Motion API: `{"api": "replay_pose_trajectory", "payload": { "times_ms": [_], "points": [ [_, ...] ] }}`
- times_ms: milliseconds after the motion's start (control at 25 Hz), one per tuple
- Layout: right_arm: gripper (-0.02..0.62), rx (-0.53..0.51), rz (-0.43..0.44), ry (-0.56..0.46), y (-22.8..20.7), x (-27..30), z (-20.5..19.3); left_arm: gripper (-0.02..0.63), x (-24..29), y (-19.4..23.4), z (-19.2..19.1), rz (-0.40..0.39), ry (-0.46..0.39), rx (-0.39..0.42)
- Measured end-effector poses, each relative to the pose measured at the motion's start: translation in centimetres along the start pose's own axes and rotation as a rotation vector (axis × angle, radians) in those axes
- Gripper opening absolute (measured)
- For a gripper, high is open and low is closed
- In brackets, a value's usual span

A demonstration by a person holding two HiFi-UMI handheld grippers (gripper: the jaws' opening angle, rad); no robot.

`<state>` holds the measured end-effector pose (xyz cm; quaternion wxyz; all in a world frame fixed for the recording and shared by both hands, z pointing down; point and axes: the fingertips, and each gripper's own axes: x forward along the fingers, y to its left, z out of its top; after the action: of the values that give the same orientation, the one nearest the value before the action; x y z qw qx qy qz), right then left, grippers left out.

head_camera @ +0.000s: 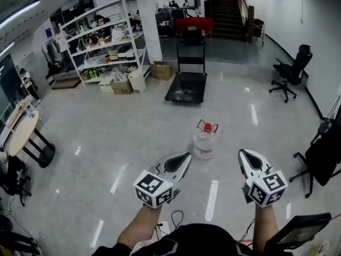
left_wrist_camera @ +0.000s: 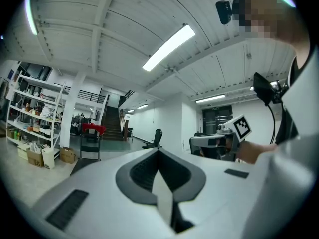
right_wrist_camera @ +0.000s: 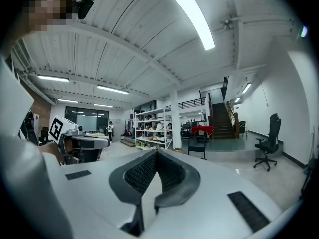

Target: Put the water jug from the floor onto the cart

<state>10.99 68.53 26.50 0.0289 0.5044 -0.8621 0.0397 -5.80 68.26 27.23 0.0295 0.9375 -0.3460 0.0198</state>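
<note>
A clear water jug [head_camera: 204,141] with a red cap and red handle stands upright on the glossy floor, straight ahead of me. Beyond it a black flat cart [head_camera: 187,87] with an upright push handle waits, its deck bare. My left gripper [head_camera: 183,161] is held level just left of the jug and nearer to me, jaws shut and holding nothing. The right gripper [head_camera: 243,156] hovers right of the jug, also shut and empty. In the left gripper view, that gripper [left_wrist_camera: 160,159] points across the room toward the cart [left_wrist_camera: 89,144]. The right gripper view shows its own shut gripper [right_wrist_camera: 155,158] and the cart [right_wrist_camera: 197,144] far off.
White shelving [head_camera: 101,41] with cardboard boxes [head_camera: 122,84] lines the far left. A white column [head_camera: 148,20] stands behind the cart. Office chairs sit at the right [head_camera: 290,71] and near right [head_camera: 322,156]. A round table [head_camera: 21,132] stands at the left. Stairs [head_camera: 226,9] rise at the back.
</note>
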Motion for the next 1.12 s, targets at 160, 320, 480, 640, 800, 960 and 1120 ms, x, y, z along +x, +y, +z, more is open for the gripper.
{"api": "replay_pose_trajectory", "payload": {
  "times_ms": [160,320,480,640,800,960,1120],
  "points": [
    [0.003,-0.003,0.007,-0.001,0.2,0.5,0.1,0.002,-0.2,0.3,0.1,-0.007,-0.001,0.005],
    [0.003,-0.006,-0.007,-0.001,0.7,1.0,0.0,0.002,-0.5,1.0,-0.3,-0.017,0.002,-0.002],
    [0.003,-0.014,-0.018,-0.014,1.4,2.1,0.3,0.002,-0.8,2.1,-0.5,-0.025,-0.003,-0.007],
    [0.003,0.007,-0.026,-0.015,2.0,3.4,0.2,0.002,-1.2,3.3,-0.9,-0.043,-0.005,-0.019],
    [0.003,-0.005,-0.046,-0.003,2.8,4.8,-0.2,0.002,-1.4,4.2,-1.3,-0.087,-0.008,-0.013],
    [0.003,-0.002,-0.054,0.044,2.0,6.3,-1.1,0.002,-0.6,5.7,-1.8,-0.082,-0.004,-0.042],
    [0.003,0.008,-0.034,0.041,1.4,7.9,-1.4,0.002,0.5,7.0,-1.2,-0.094,-0.019,-0.035]
  ]
}}
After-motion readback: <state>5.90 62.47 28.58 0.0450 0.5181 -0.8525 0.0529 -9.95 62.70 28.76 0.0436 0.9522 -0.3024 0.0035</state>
